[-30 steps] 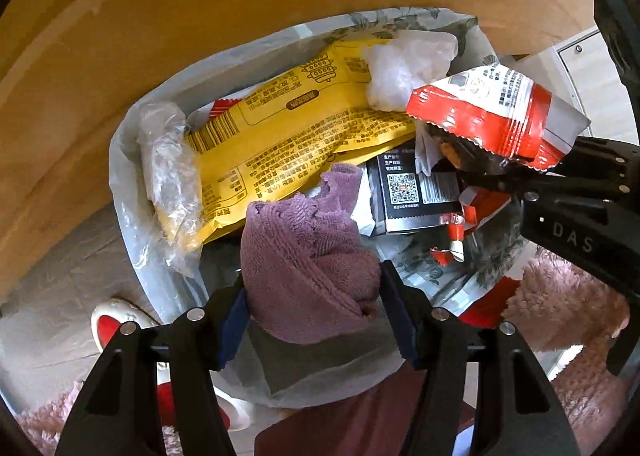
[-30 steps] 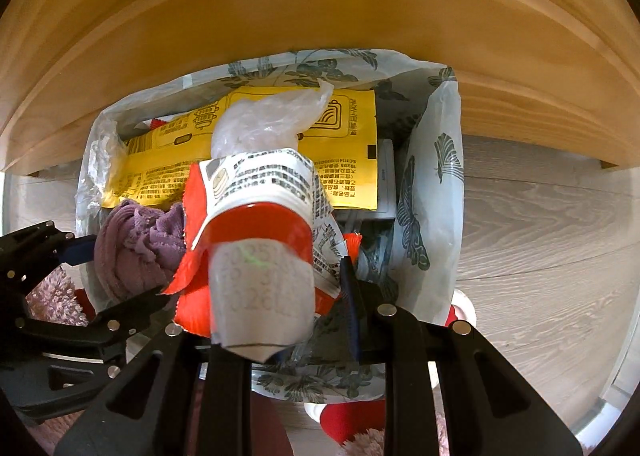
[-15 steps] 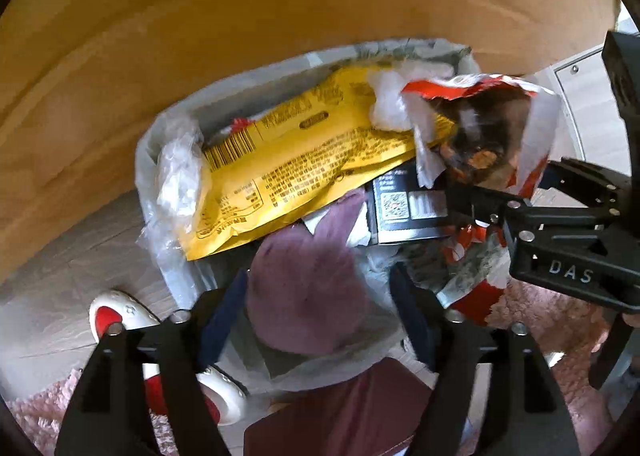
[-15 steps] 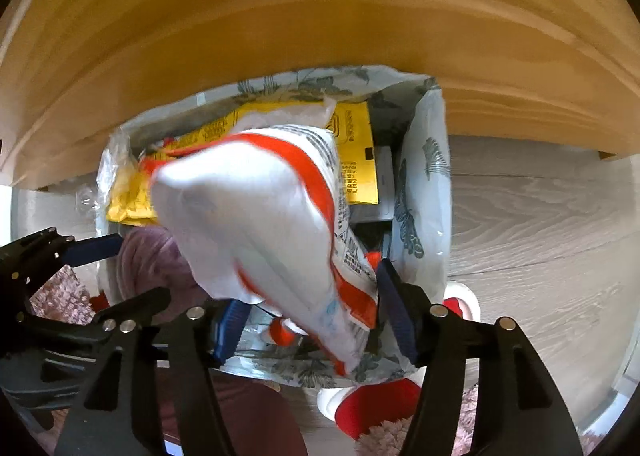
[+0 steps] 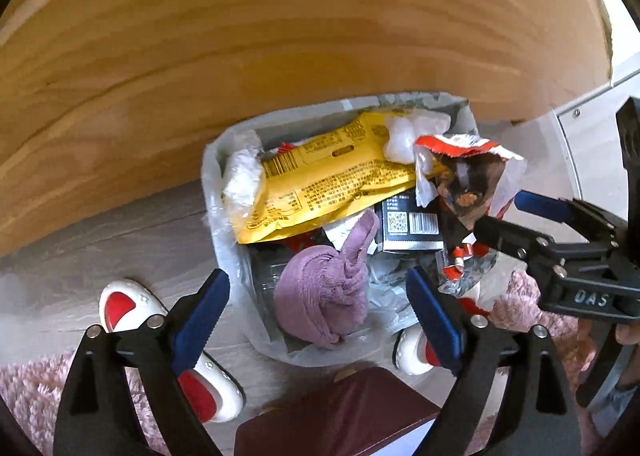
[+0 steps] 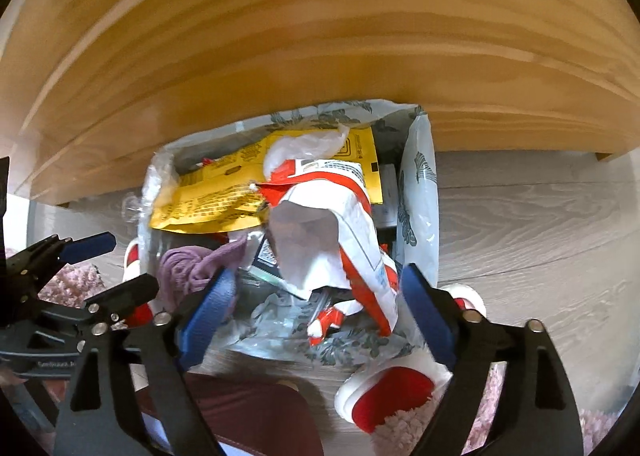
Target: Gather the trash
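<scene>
**Both items released into bin**

Left tongs (image 5: 316, 312) now stand spread — the purple cloth (image 5: 320, 296) they pinched a second ago lies loose between and just ahead of them, inside the bin (image 5: 216, 191). Right tongs (image 6: 320, 308) are likewise spread; the red-white wrapper (image 6: 340, 232) has dropped free and leans on the rubbish ahead. Judgement: this deposit is complete — both tongs are free for the next piece.

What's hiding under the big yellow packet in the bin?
Under the big yellow plastic packet peek a black box with a QR code and a purple towel. Anything deeper is covered.
</scene>
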Motion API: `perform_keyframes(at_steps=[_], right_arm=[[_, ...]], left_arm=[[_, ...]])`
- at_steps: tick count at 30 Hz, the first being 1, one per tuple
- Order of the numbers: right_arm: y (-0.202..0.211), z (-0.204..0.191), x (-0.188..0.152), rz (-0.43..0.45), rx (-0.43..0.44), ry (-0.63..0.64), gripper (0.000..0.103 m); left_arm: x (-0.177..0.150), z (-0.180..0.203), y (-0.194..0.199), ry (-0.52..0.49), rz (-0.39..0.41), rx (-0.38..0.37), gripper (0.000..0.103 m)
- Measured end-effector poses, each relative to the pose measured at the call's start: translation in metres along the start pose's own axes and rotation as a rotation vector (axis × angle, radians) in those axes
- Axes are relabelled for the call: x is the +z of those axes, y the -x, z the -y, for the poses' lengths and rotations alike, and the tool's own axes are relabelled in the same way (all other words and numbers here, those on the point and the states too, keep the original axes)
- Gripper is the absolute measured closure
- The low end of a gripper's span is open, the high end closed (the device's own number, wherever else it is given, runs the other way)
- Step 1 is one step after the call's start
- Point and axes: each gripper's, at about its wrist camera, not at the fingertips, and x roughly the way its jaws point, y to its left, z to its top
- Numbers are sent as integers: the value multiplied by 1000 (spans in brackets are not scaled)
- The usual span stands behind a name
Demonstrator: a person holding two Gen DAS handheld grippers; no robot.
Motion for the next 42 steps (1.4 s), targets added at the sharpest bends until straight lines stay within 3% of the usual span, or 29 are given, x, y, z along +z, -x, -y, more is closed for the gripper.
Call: perform_keyframes(at_steps=[3,6,19,35,42], right_arm=[[9,0,-4,21,8,-6,12],[19,-3,-10,46,18,-11,9],[79,-18,-29,143,23,3,9],[160,-20,-56,273,-36,39,9],[196,-35,-66,346,-65,81,9]], left_arm=[[-7,-2,12,12,38,-11,8],[-12,-1,25,7,84,14,8],[-31,5,88,-50,211,34,8],[-47,24,154,-138,355,-40,8],[-54,33,180,-173,417,-38,8]])
